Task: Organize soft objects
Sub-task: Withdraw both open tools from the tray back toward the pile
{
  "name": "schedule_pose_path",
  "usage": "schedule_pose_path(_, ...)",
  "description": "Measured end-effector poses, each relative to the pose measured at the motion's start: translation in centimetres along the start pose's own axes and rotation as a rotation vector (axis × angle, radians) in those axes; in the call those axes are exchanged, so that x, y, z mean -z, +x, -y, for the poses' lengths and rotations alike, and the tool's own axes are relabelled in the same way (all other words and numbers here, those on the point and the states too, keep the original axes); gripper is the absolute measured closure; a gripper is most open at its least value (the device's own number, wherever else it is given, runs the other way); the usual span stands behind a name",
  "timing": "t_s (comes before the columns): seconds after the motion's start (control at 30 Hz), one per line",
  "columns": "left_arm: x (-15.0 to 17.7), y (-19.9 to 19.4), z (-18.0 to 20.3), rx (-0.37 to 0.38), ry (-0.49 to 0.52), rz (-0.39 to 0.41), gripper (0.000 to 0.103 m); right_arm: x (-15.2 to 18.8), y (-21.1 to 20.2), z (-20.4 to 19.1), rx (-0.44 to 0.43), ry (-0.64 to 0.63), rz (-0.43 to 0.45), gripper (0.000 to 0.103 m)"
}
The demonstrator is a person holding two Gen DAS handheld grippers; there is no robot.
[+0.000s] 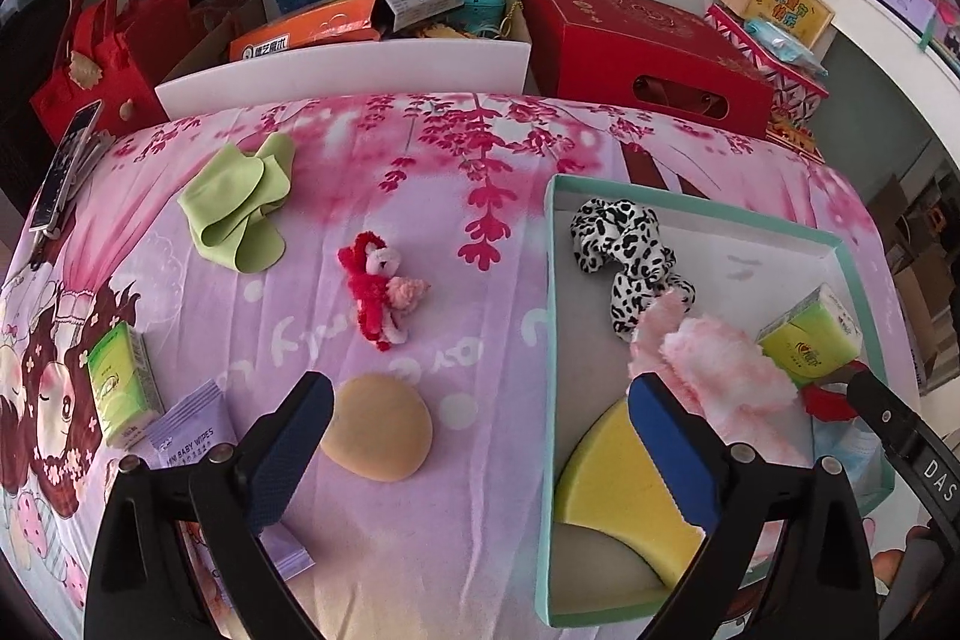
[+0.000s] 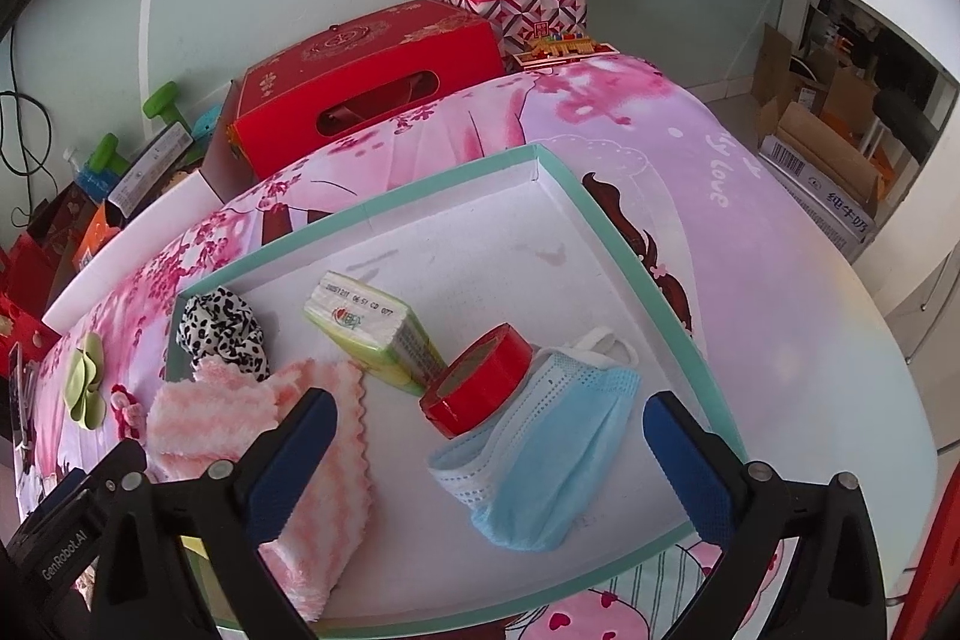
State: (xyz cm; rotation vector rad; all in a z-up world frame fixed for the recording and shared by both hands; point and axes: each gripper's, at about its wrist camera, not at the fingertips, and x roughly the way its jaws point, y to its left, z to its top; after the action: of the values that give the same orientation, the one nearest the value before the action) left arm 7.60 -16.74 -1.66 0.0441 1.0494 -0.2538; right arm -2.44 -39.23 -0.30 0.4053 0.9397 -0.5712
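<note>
Left gripper (image 1: pixel 480 454) jaws spread, empty, straddling tray (image 1: pixel 547 316) rim beside sponge (image 1: pixel 618 484). Right gripper (image 2: pixel 489 460) jaws spread, empty, over mask (image 2: pixel 558 466); tape (image 2: pixel 480 382) touching mask.

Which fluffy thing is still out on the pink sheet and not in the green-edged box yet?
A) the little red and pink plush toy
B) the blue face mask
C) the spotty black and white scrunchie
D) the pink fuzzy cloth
A: the little red and pink plush toy lies on the sheet, left of the box.
</note>
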Motion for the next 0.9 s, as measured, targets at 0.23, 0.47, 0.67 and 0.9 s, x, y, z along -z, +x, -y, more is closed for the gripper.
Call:
schedule_pose_path(0.23, 0.0, -0.5, -1.6, -0.003, -0.031, -0.009, 0.004, 0.0, -0.7, -1.1, 0.0, -0.026, 0.024, 0.0)
schedule_pose_path(0.47, -0.3, -2.0, -5.9, -0.045, -0.129, 0.025, 0.004, 0.3, -1.7, -3.4, -0.001, -0.082, 0.058, 0.0)
schedule_pose_path(0.67, -0.1, -3.2, -11.2, -0.073, -0.244, 0.043, 0.004, 0.8, -2.3, -5.7, -0.031, -0.126, 0.063, 0.0)
schedule_pose_path(0.9, 0.7, -4.8, -16.6, -0.133, -0.352, 0.076, 0.004, 2.0, -3.6, -10.3, -0.115, -0.236, 0.074, 0.0)
